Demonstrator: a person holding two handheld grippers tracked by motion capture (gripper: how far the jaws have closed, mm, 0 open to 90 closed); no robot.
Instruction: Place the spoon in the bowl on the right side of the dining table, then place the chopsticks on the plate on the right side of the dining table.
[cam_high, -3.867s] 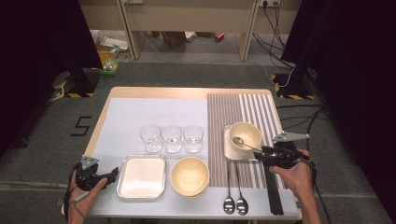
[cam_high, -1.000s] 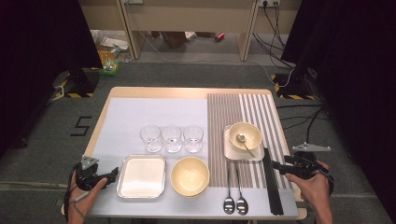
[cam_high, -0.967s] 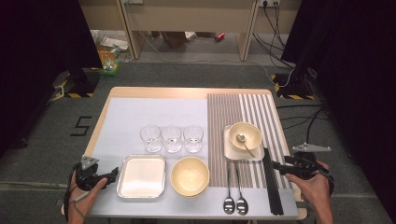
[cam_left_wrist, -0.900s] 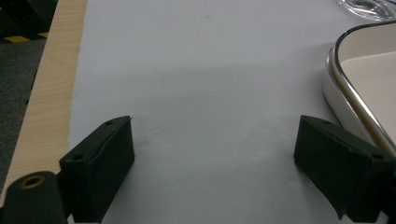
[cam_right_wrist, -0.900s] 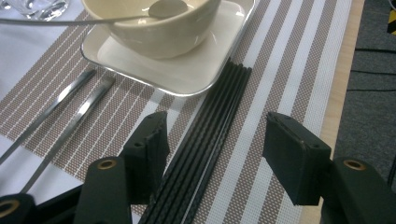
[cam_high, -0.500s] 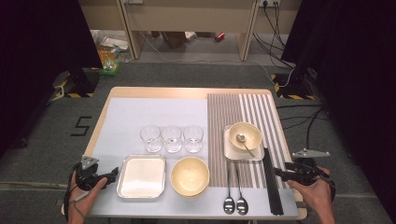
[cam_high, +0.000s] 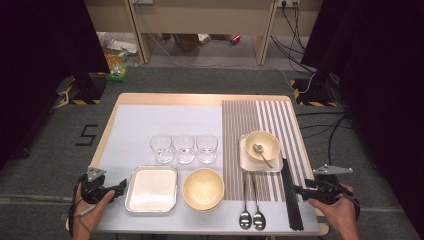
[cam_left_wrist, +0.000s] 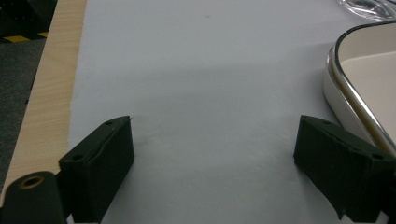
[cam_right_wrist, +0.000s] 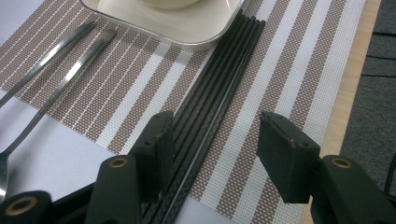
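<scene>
Striped mat (cam_high: 270, 125) covers worktop's right side; black chopsticks (cam_right_wrist: 212, 98) lie on it beside square plate (cam_right_wrist: 187, 28). Right gripper (cam_right_wrist: 215, 149) fingers wide, low over chopsticks, nothing held. Left gripper (cam_left_wrist: 212, 163) fingers wide, empty, just beside tray (cam_left_wrist: 359, 88).

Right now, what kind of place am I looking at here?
Probably a recording studio or lab staged as a dining setup, not a real dining room: a table set with bowls, glasses and chopsticks, ringed by black curtains, with loose cables on the carpeted floor.
</scene>
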